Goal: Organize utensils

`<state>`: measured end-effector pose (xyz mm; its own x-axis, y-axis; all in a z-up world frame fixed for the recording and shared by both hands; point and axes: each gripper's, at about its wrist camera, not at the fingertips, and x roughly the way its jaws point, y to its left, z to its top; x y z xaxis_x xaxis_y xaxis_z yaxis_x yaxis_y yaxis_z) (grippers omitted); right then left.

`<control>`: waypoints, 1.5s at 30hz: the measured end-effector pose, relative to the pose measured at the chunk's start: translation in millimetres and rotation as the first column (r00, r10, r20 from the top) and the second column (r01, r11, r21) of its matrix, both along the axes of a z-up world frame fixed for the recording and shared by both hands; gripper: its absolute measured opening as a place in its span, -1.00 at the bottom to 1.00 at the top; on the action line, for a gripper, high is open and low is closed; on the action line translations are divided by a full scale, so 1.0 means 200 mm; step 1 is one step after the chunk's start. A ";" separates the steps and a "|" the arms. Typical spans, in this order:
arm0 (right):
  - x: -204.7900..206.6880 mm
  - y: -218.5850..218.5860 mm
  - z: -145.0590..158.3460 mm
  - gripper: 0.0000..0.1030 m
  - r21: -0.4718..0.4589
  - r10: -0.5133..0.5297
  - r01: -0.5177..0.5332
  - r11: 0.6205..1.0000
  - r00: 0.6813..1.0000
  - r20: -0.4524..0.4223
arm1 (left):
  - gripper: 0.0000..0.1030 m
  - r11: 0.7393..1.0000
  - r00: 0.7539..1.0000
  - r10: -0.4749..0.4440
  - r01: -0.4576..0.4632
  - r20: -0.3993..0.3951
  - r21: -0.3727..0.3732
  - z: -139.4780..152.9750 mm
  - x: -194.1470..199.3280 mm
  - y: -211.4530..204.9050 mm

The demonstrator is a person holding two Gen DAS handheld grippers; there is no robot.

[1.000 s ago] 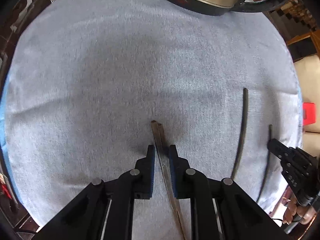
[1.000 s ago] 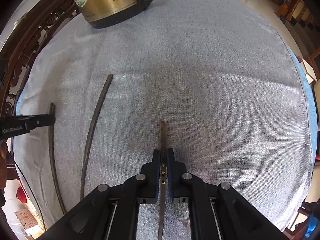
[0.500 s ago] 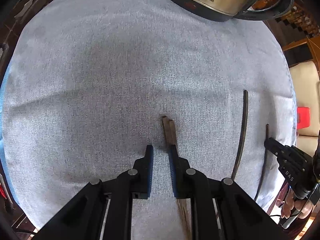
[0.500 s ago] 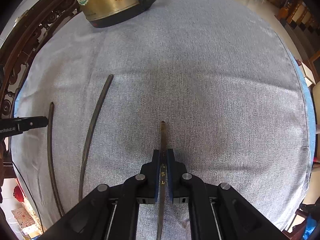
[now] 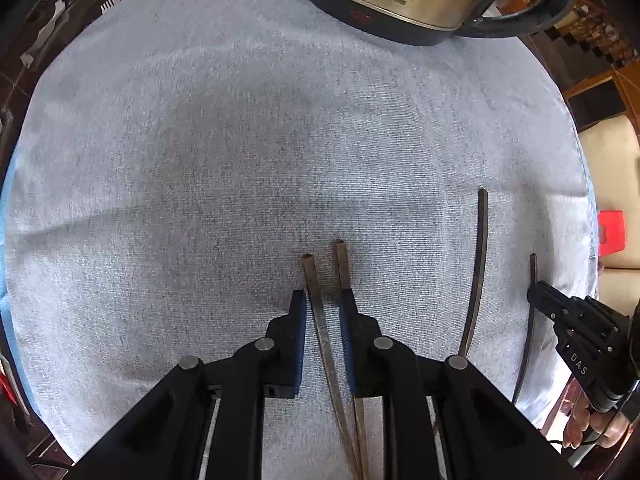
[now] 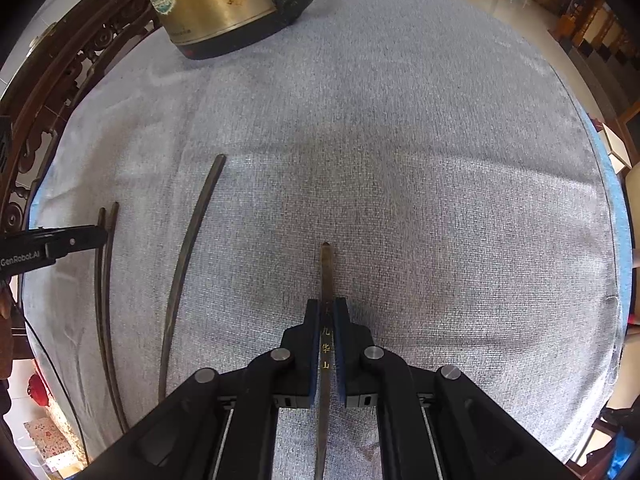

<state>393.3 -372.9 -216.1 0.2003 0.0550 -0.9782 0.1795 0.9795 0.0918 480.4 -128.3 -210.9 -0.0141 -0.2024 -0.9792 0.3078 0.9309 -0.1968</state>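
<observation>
in the left wrist view two brown chopsticks lie on the grey cloth point(image 5: 240, 160), long axes running 6 to 12 o'clock, blunt ends toward 12 and converging toward 6. the left chopstick of the pair point(image 5: 320, 320) sits in the gap of the left gripper point(image 5: 322, 304), whose jaws stand spread, neither pad clearly pressing it; the right chopstick of the pair point(image 5: 344, 268) passes under or against the right-hand pad, and i cannot tell if they touch. a loose dark chopstick point(image 5: 478, 272) lies at 3 o'clock, arcing the same way.

in the right wrist view the right gripper point(image 6: 327, 308) is pressed together, pinching a chopstick with gold characters point(image 6: 326, 272) that points straight to 12 o'clock. a brass kettle point(image 6: 212, 0) stands at 11 o'clock, well apart.
</observation>
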 end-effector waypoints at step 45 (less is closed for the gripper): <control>-1.07 0.17 0.80 -0.87 -0.007 -0.121 0.155 0.988 0.797 0.592 | -0.90 0.958 0.773 0.110 0.086 0.624 -0.275 0.85 -1.09 0.49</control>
